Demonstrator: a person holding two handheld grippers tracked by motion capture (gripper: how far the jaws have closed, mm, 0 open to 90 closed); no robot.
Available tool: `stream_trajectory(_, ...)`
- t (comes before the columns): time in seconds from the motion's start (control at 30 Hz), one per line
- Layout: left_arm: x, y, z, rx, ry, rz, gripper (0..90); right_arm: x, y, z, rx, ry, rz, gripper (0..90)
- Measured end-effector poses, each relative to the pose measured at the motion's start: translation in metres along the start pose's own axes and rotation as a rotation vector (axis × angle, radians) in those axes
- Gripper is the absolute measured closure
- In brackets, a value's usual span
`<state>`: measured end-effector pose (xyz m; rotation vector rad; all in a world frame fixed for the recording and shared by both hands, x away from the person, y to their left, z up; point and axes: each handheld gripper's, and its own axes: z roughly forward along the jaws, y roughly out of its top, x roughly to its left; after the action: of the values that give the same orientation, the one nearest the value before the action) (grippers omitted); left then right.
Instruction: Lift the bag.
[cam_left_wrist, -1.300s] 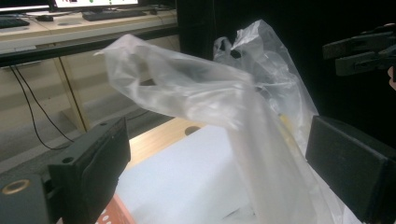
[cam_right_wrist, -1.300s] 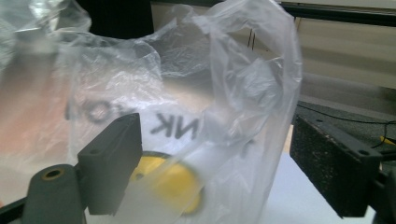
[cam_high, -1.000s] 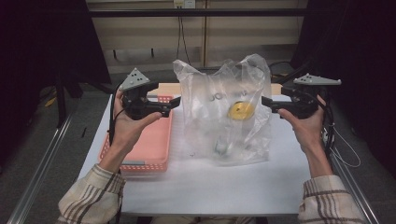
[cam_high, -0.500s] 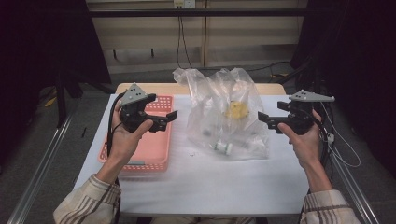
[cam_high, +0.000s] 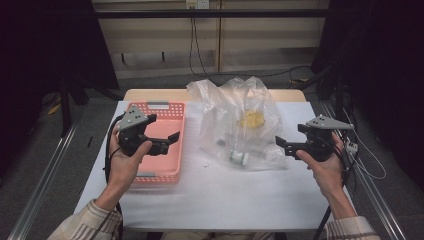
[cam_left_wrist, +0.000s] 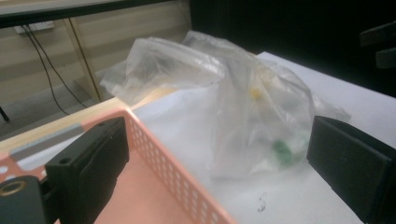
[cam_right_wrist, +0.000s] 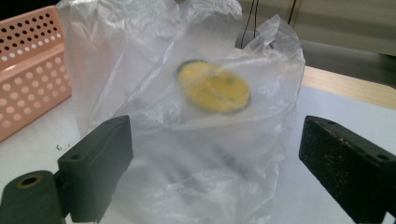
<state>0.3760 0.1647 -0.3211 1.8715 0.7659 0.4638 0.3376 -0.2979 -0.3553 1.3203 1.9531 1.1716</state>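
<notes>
Right gripper view has the clear plastic bag (cam_right_wrist: 187, 116) slumped on the tabletop (cam_right_wrist: 327, 121) just ahead of the right hand-held gripper (cam_right_wrist: 215, 177), jaws spread and empty. The left hand-held gripper (cam_high: 170, 142) is likewise released, over the pink basket (cam_high: 170, 112). The film looks light, limp and slippery; its crumpled top seems the best hold.

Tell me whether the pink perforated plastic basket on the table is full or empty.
Empty, as far as shows: the pink perforated plastic basket has a bare floor in the high view, though the left gripper held above it hides part.
</notes>
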Motion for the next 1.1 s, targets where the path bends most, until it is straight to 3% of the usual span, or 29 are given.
stream_trajectory(0.07,-0.002,-0.006,-0.004,0.018,0.024,0.015,5.4,0.002,-0.005,-0.002,0.003,-0.001,0.008,10.4)
stream_trajectory(0.17,-0.004,-0.013,-0.01,0.024,0.004,0.009,5.4,0.005,-0.012,-0.006,0.008,-0.001,0.01,9.8)
stream_trajectory(0.33,-0.009,-0.028,-0.018,0.033,0.01,0.02,5.4,0.009,-0.019,-0.013,0.003,-0.013,0.013,9.8)
stream_trajectory(0.43,-0.011,-0.039,-0.022,0.041,-0.001,0.003,5.4,0.012,-0.025,-0.015,0.009,-0.007,0.013,9.8)
stream_trajectory(0.77,-0.014,-0.07,-0.03,0.072,0.045,-0.018,5.7,0.022,-0.053,-0.015,0.037,0.016,0.011,9.2)
stream_trajectory(0.93,-0.022,-0.083,-0.033,0.11,0.049,0.0,5.8,0.023,-0.061,-0.019,0.043,0.01,0.007,9.2)
stream_trajectory(1.1,-0.028,-0.095,-0.036,0.089,0.065,-0.004,5.8,0.023,-0.074,-0.018,0.059,0.004,0.021,9.4)
